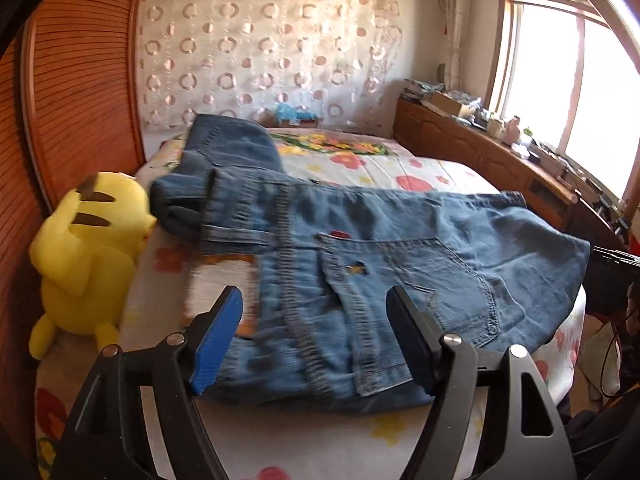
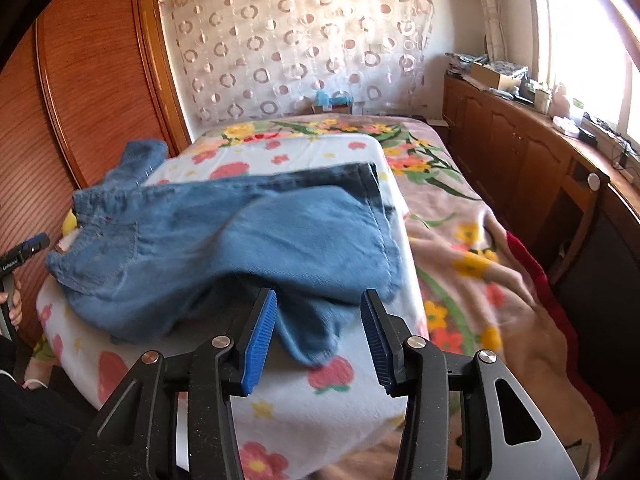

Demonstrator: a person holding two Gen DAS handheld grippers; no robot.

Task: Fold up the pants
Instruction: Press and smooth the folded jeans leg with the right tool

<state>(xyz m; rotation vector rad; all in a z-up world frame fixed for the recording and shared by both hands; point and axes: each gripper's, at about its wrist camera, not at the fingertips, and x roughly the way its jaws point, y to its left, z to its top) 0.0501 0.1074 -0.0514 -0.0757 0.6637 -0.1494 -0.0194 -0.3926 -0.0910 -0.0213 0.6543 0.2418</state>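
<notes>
Folded pants (image 1: 392, 280), seemingly ungripped

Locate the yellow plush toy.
In the left wrist view, the plush sits at the bed's left edge, against the wooden wardrobe, just left of the jeans.

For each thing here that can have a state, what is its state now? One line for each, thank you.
Jeans: lying on the bed, partly folded, not held.
Left gripper: open, above the waistband end, holding nothing.
Right gripper: open, near the leg end, holding nothing.
Plush toy: upright against the wardrobe, beside the jeans.
Bed: covered with a floral blanket.
</notes>
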